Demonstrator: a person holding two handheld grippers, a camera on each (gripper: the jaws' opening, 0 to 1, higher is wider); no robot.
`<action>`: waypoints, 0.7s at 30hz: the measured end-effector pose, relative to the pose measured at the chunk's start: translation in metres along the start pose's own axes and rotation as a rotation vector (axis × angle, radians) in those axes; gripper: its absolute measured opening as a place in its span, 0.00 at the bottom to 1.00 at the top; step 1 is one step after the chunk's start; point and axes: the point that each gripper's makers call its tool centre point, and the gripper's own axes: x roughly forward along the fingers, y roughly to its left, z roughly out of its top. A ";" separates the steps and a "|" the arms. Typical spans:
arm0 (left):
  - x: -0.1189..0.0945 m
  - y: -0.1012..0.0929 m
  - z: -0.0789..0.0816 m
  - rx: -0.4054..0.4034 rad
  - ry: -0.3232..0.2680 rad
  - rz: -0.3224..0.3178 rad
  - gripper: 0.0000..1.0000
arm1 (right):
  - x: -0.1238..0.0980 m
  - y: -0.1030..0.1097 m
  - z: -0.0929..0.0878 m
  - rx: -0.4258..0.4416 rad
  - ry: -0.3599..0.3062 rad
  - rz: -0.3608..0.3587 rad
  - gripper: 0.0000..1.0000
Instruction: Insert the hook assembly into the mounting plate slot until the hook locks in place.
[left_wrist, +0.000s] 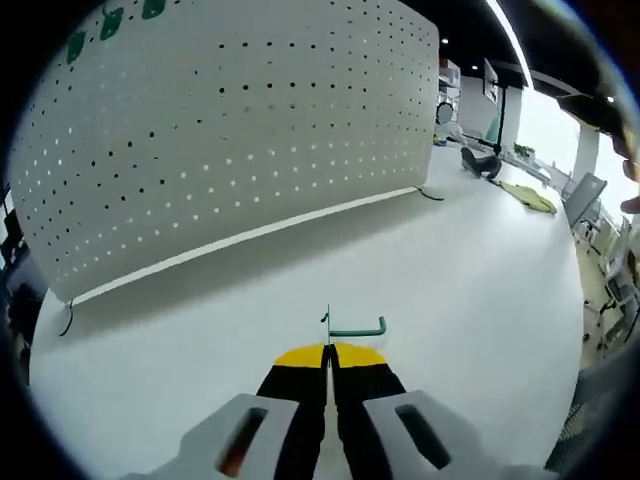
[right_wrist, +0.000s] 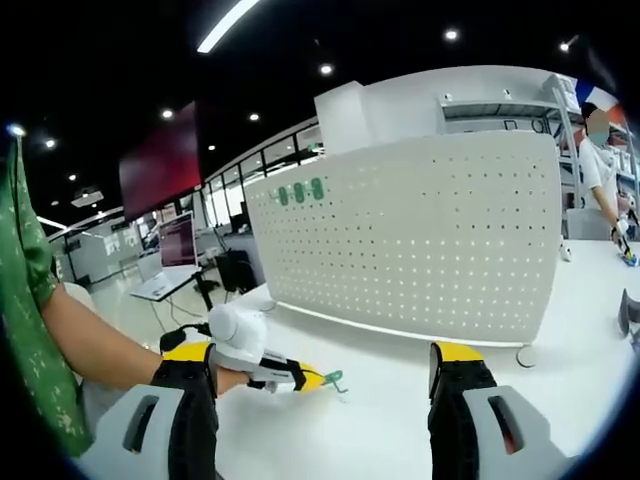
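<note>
A white perforated mounting plate (left_wrist: 230, 130) stands upright on the white table (left_wrist: 470, 290), with small green hooks (left_wrist: 110, 22) hung near its top corner. My left gripper (left_wrist: 328, 350) is shut on a green hook assembly (left_wrist: 357, 328), whose bent arm points right, just above the table and short of the plate. In the right gripper view the left gripper (right_wrist: 265, 370), in a person's hand, holds the green hook (right_wrist: 333, 378) in front of the plate (right_wrist: 420, 240). My right gripper (right_wrist: 318, 352) stands open and holds nothing.
A black object (left_wrist: 483, 163) and a yellow cloth (left_wrist: 530, 197) lie at the table's far end beyond the plate. A person (right_wrist: 600, 165) stands at the far right. A laptop (right_wrist: 175, 255) sits on a desk to the left.
</note>
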 end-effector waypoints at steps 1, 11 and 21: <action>-0.002 0.000 0.002 -0.016 -0.010 -0.003 0.01 | 0.000 0.000 0.000 0.000 0.000 0.001 0.88; -0.028 -0.001 0.036 -0.140 -0.140 -0.028 0.01 | 0.005 0.009 0.011 -0.015 -0.018 0.019 0.86; -0.061 -0.003 0.070 -0.232 -0.274 -0.058 0.01 | 0.003 0.013 0.019 -0.024 -0.031 0.018 0.83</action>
